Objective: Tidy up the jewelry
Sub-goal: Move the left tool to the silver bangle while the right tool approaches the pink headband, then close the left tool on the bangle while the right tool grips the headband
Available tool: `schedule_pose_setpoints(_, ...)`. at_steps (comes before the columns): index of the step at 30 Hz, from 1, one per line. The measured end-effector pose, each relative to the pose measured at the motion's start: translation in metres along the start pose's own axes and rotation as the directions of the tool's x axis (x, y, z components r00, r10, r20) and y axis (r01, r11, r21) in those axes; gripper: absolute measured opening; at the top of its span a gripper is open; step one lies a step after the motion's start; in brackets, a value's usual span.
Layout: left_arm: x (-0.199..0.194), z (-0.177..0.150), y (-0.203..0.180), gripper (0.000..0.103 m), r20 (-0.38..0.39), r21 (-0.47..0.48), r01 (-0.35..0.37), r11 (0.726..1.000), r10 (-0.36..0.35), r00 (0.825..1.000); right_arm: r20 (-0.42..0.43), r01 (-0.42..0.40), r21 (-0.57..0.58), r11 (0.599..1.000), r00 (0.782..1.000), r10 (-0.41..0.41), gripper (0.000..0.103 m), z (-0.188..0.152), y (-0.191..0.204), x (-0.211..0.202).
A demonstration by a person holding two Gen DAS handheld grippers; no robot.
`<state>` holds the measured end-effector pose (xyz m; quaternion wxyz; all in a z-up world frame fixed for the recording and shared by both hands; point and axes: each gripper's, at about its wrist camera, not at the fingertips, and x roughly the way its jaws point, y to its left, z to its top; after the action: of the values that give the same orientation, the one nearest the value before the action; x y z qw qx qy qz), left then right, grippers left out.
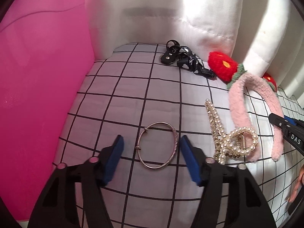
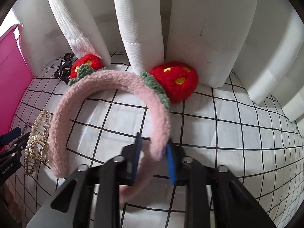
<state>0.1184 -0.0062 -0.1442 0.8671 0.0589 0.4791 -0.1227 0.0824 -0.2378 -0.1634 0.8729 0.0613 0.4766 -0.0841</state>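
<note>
A silver bangle (image 1: 157, 145) lies flat on the white checked cloth (image 1: 117, 106). My left gripper (image 1: 151, 142) is open, one blue pad on each side of the bangle, not touching it. A pearl hair claw (image 1: 228, 134) lies to its right and also shows in the right wrist view (image 2: 37, 142). My right gripper (image 2: 153, 142) is shut on one arm of the fluffy pink headband (image 2: 106, 81) with two red strawberry ears (image 2: 175, 80). The headband also shows in the left wrist view (image 1: 241, 104), with the right gripper's body (image 1: 288, 131) at the frame's right edge.
A black printed strap (image 1: 184, 58) lies at the back of the cloth, also seen in the right wrist view (image 2: 63, 70). A pink box wall (image 1: 41, 87) stands along the left. White padded cushions (image 2: 201, 28) rise behind the cloth.
</note>
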Motion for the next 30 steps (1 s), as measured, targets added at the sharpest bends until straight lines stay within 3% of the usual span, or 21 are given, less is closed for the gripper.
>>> schedule_pose_setpoints(18, -0.039, -0.013, 0.002, 0.043, 0.007, -0.014, 0.044, 0.999, -0.043, 0.999, 0.107, -0.106, 0.125, 0.986, 0.99, 0.093, 0.009, -0.015, -0.029, -0.053)
schedule_pose_setpoints(30, -0.067, -0.01, -0.006, 0.043, 0.052, -0.019, 0.071, 0.997, -0.07, 0.996, 0.17, -0.129, 0.16, 0.979, 0.98, 0.101, 0.01, -0.025, -0.053, -0.104)
